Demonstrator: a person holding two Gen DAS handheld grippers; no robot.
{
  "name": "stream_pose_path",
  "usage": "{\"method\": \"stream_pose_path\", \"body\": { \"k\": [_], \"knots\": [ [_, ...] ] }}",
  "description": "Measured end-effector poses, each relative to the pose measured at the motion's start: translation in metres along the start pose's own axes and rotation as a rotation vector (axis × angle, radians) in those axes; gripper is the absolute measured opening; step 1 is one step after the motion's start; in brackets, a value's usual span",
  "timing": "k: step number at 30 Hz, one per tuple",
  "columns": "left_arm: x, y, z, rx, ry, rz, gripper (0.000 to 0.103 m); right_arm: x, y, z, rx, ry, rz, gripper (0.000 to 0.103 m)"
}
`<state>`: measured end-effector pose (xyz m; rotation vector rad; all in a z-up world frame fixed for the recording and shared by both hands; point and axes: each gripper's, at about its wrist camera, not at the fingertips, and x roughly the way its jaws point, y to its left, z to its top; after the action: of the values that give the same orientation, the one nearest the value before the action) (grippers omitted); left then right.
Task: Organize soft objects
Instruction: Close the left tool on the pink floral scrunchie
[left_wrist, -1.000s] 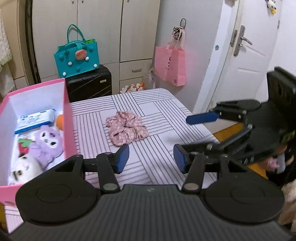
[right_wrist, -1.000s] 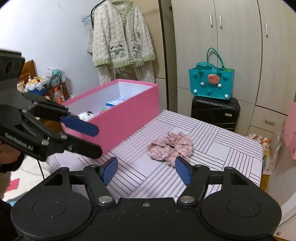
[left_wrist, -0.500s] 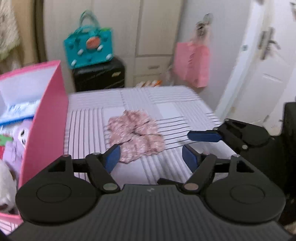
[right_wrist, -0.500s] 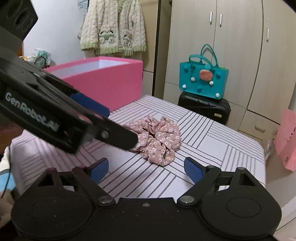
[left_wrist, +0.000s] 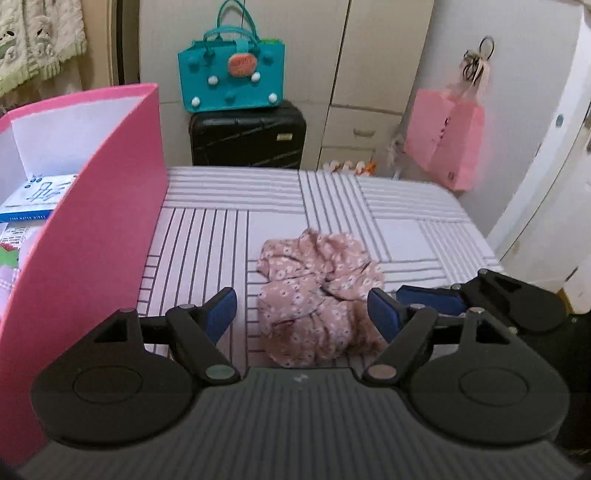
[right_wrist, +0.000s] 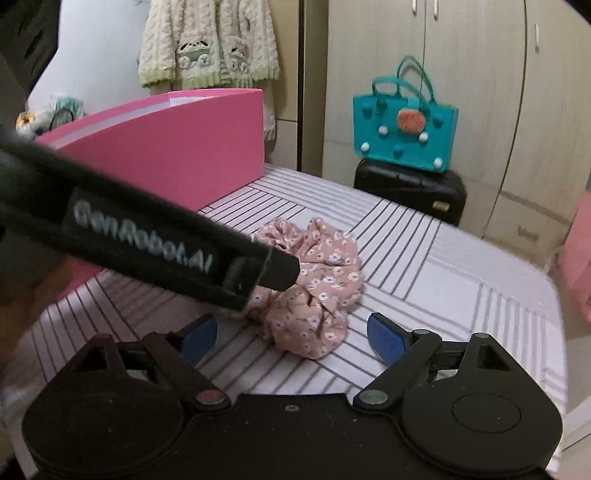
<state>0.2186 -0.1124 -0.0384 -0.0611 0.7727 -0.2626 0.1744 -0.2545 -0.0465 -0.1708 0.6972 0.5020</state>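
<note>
Both tongs, left (left_wrist: 302, 314) and right (right_wrist: 291, 334), stand released with jaws just widened, flanking the scrunchie (left_wrist: 317, 299) on the striped bed (left_wrist: 399, 206) beside the pink box (left_wrist: 110, 221), seemingly readying a two-sided pickup.

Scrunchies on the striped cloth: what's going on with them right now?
A person holds a gripper in each hand, both over the pink floral scrunchies lying on the striped cloth. The left gripper has just been opening and is open astride them, pads not pressing. The right gripper is open too, just in front of them. Nothing is picked up yet. The pink box beside them already holds other items.
</note>
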Motion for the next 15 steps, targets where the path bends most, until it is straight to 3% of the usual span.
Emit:
{"method": "stream_pose_path", "body": {
  "k": [3,5,7,8,10,12,15],
  "knots": [
    [0.009,0.004,-0.001,-0.010,0.039,0.001,0.073,0.002,0.001,0.000,0.000,-0.004,-0.012,0.091],
    [0.013,0.008,-0.002,-0.023,0.059,-0.013,0.059,0.003,0.002,0.001,0.008,-0.002,-0.018,0.091],
    [0.013,0.010,-0.003,-0.025,0.046,-0.025,0.050,0.002,0.005,0.002,0.011,-0.011,-0.021,0.085],
    [0.014,0.013,-0.004,-0.044,0.049,-0.054,0.046,0.001,0.005,0.002,0.014,-0.017,-0.022,0.074],
    [0.014,0.016,-0.006,-0.079,0.048,-0.094,0.027,-0.002,0.005,0.002,0.028,-0.033,-0.025,0.049],
    [0.009,0.016,-0.009,-0.079,0.024,-0.130,0.016,-0.006,0.004,0.000,0.068,-0.048,0.010,0.029],
    [0.003,0.015,-0.014,-0.087,0.009,-0.159,0.011,-0.011,0.015,-0.003,0.047,-0.055,-0.010,0.021]
  ]
}}
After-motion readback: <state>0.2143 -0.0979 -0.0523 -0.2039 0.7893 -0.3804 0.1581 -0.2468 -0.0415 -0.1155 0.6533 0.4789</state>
